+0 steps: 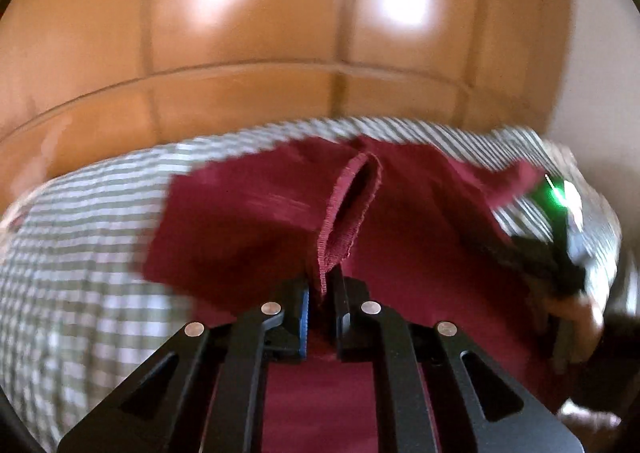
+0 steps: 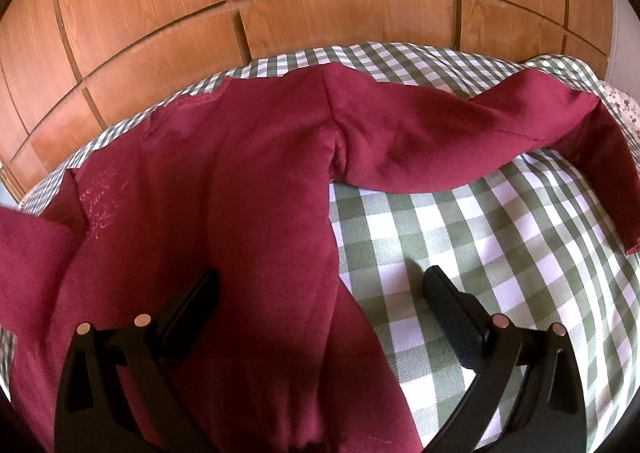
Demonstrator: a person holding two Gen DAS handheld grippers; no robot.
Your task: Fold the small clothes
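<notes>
Maroon garment [image 2: 248, 181] spread on the green-checked cover [image 2: 460, 237], body running away from the camera toward the wooden panels [image 2: 320, 13], one sleeve stretched out to the right.
Its ribbed cuff [image 1: 340, 221] is pinched in the closed left gripper [image 1: 324, 305]; the right gripper [image 2: 320, 293] is held wide open, straddling the garment's side edge, nothing gripped.

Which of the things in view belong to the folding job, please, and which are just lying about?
Job: dark red top; left gripper, shut on its ribbed cuff; right gripper, open over the body.

Just there: checked bedcover; wooden wardrobe; floral fabric.
</notes>
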